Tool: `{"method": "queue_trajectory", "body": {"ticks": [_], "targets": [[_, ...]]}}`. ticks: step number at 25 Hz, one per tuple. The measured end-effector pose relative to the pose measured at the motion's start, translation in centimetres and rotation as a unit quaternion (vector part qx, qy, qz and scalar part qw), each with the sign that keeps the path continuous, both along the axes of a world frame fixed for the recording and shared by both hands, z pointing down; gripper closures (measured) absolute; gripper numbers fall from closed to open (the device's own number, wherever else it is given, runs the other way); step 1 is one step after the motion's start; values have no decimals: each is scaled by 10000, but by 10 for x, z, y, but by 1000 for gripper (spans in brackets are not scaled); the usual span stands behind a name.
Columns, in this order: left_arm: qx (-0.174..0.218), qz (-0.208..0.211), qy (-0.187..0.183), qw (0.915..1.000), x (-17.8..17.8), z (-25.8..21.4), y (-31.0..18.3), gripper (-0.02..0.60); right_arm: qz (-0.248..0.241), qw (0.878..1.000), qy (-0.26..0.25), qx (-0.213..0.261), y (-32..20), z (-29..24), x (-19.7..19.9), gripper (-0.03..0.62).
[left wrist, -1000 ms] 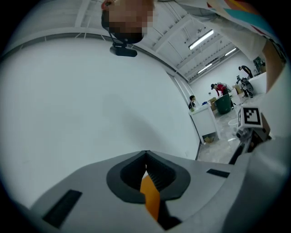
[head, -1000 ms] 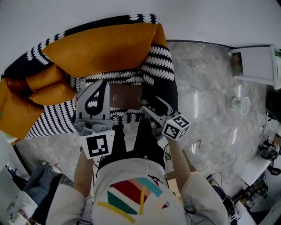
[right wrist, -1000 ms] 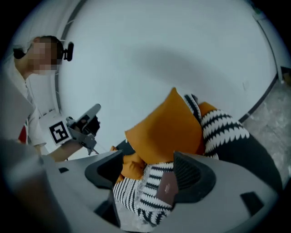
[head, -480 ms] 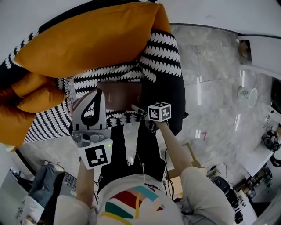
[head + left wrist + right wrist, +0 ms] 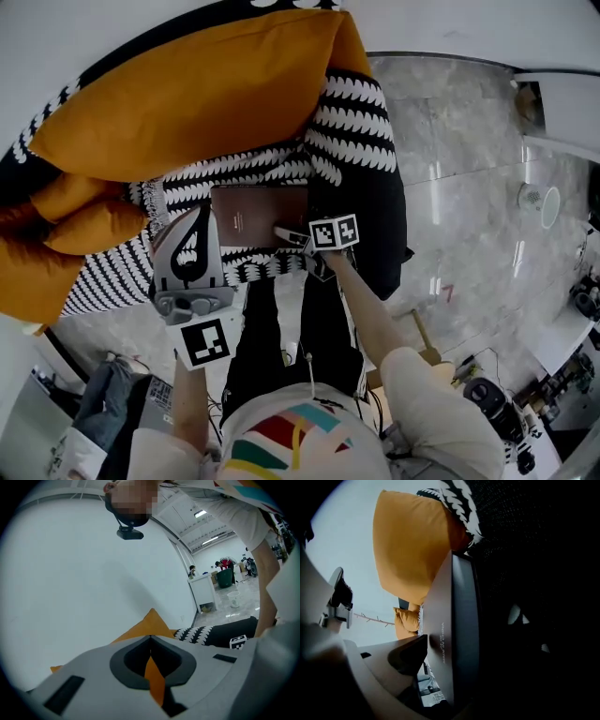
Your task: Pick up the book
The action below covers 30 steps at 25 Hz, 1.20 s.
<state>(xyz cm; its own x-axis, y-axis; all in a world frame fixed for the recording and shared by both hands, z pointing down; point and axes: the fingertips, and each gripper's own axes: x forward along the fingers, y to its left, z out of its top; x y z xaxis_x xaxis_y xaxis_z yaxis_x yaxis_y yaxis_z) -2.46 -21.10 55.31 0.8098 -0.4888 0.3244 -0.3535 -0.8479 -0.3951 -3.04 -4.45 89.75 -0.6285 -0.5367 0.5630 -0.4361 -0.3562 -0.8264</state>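
The brown book (image 5: 253, 212) lies flat on the black-and-white patterned seat (image 5: 352, 127), in front of a big orange cushion (image 5: 187, 94). My right gripper (image 5: 289, 234) reaches in from the right and is shut on the book's near right corner. In the right gripper view one grey jaw presses on the book cover (image 5: 440, 616) next to the dark spine (image 5: 465, 620); the other jaw is lost in shadow. My left gripper (image 5: 200, 214) stands just left of the book, shut and empty. In the left gripper view (image 5: 150, 641) it points up at the wall and cushion tip.
Smaller orange cushions (image 5: 89, 220) lie at the left of the seat. Grey marble floor (image 5: 469, 197) spreads to the right, with a white cabinet (image 5: 567, 108) and a small white bin (image 5: 542, 202) at the far right. The person's black trouser legs (image 5: 281, 328) stand against the seat front.
My right gripper has moved left and forward from beside the seat onto the book's near right corner. The left gripper has stayed beside the book's left edge.
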Motion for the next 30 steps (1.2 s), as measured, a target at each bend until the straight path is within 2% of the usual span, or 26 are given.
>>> {"method": "queue_trajectory", "body": {"ticks": [3,6,8,15,18,23,26,30], "targets": [[20,-36,24,10000,-3,-1,-1,574,-15,9994,-339,-19,-1,-9,-1,333],[45,-50,77,9999,-4,-8,-1,574,-71,9987,-482,130,-4,-27,1,388],[89,-45,131,9999,-3,-16,0,574,61,9982,-531,275,-12,-44,7,419],[278,-111,407,9987,-10,-76,5,574,471,9985,-130,258,-30,-101,30,427],[377,-138,584,9975,-14,-110,9,574,706,9975,13,-62,-30,-122,40,427],[547,-212,871,9945,-24,-161,18,574,1288,9884,346,-727,-25,-144,54,430],[569,-333,987,9929,-38,-180,22,574,1199,9889,583,-661,-16,-164,42,436],[580,-539,1128,9905,-54,-198,20,574,808,9923,891,-298,0,-198,23,439]]}}
